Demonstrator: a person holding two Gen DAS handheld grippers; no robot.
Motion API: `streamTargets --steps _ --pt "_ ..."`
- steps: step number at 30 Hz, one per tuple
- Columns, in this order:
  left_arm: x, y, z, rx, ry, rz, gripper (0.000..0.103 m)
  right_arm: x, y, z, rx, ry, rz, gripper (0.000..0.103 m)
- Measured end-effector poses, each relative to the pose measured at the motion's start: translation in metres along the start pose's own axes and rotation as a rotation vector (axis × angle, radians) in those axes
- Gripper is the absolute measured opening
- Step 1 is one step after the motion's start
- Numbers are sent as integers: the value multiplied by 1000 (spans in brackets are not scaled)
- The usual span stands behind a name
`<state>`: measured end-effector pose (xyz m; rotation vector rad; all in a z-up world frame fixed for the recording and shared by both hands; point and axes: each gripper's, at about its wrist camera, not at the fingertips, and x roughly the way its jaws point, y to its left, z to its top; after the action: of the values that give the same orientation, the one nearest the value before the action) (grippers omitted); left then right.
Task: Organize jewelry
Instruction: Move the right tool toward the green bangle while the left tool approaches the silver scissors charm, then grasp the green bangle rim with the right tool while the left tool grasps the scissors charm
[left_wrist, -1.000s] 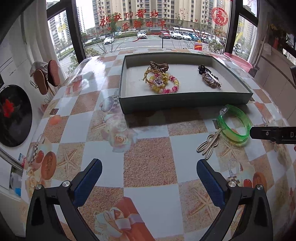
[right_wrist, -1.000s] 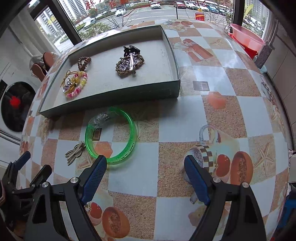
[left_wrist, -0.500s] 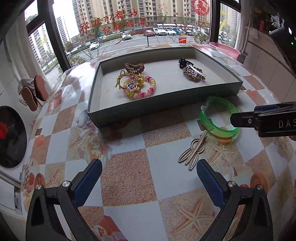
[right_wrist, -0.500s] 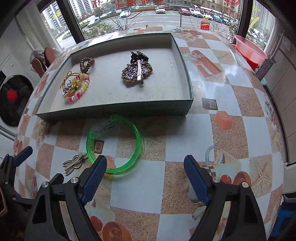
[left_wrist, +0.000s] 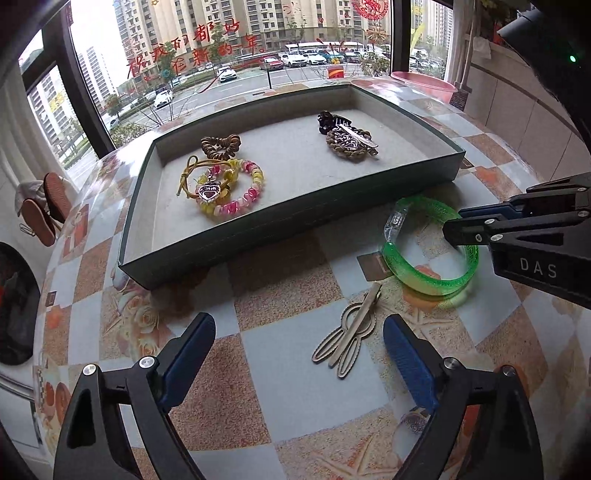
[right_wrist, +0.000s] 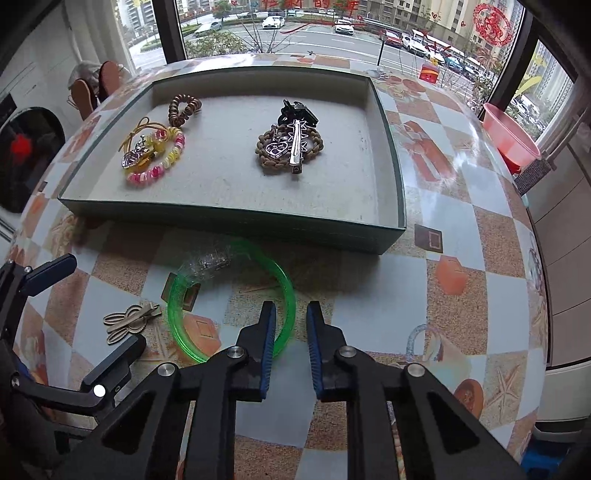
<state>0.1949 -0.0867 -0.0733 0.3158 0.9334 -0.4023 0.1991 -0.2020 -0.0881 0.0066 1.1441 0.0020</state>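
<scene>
Green translucent plastic is what we have between the pads of the right gripper (right_wrist: 291, 307): the near rim of the green bangle (right_wrist: 176, 295) runs up through the narrow gap between its two blue fingers. Those jaws are drawn in close and closing on that rim. The rest of the ring spreads ahead of them and off to their left on the patterned table (left_wrist: 295, 387). Seen from the left wrist, the right gripper's black tips meet the bangle's far right edge, and the bangle's lower edge looks blurred.

We hold the left gripper (left_wrist: 299, 325) with its fingers spread wide and nothing between them. A flat beige hair clip (left_wrist: 351, 339) lies on the table just ahead of its right finger, slightly inside the gap line but beyond the tips. The bangle sits further ahead and to the right of that finger, close beside the clip.

Straight ahead of both pairs of fingers stands the grey-lined tray (left_wrist: 258, 236), its dark front wall just past the bangle. Inside it, ahead of the left gripper's left finger, we see a pink and yellow beaded bracelet (left_wrist: 240, 199) with a heart charm. A brown coil hair tie (left_wrist: 219, 146) is touching its far side. Well apart from these, toward the tray's right, a brown braided bracelet (left_wrist: 347, 147) lies under a silver clip.
</scene>
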Motion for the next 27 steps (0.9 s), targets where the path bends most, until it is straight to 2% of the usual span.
streamTargets --steps 4,7,9,12,13,14,17,21,27 --pt "2 -5 6 3 12 -43 90 -1 -7 -3 12 -2 8 8" --pt "1 -9 8 -2 22 -97 73 -3 -12 -6 21 -6 12 7" --pt "0 -12 9 10 24 -100 70 -4 -15 -7 28 -10 19 7" --pt "-2 -16 9 21 36 -123 58 -4 -16 -9 38 -15 26 7" --pt "-3 -18 8 29 40 -130 47 -5 -17 -9 40 -17 28 7" --pt "-4 -21 8 37 43 -135 33 -5 -17 -9 43 -17 30 7" --pt "-6 -24 8 42 43 -122 32 -7 -19 -11 56 -21 41 7" --pt "-10 -14 4 -52 29 -149 32 -17 -21 -15 71 -47 65 7" --pt "-36 -5 3 -100 -41 -138 32 -37 -24 -17 77 -93 91 7"
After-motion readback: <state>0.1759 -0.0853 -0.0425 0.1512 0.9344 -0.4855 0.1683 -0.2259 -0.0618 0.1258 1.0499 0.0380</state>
